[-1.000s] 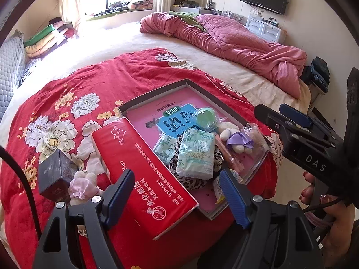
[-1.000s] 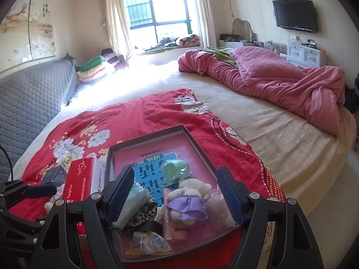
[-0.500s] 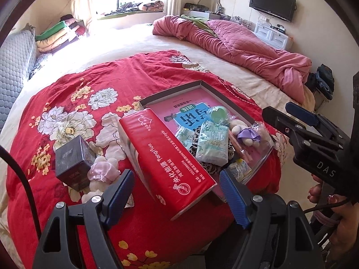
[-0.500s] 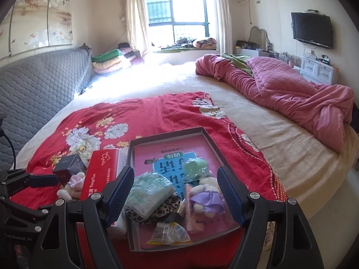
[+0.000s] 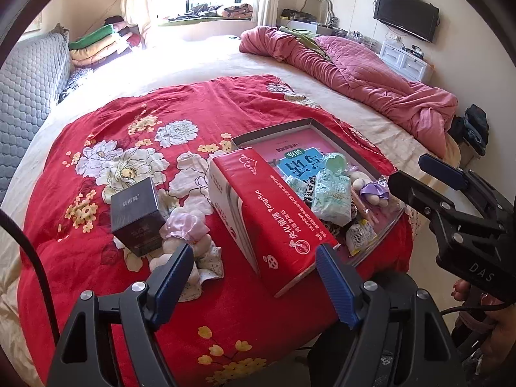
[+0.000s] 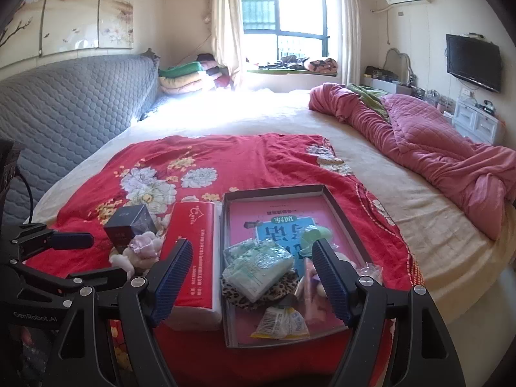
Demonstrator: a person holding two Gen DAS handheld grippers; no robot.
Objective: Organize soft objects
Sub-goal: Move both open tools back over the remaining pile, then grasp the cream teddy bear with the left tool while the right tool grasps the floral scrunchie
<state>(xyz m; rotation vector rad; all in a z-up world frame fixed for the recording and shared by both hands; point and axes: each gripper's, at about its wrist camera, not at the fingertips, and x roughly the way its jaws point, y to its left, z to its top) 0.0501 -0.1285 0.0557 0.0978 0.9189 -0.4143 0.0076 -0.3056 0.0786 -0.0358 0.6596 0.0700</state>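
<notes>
Tissue pack (image 5: 267,219) leans on the tray (image 6: 338,206) rim; both my tongs, left (image 5: 254,277) and right (image 6: 251,277), hang apart and empty. A clumsy nudge could tip it onto the plush toy (image 5: 187,235).

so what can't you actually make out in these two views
- Plush toy, left wrist view: partly behind the dark box and the left gripper finger; its shape is unclear.
- Tray, right wrist view: its right side items sit behind a right gripper finger.
- Leopard-print item, both views: mostly under the green tissue pack.
- Red tissue pack: small print too fine to read.
- Book in tray: cover partly buried.
</notes>
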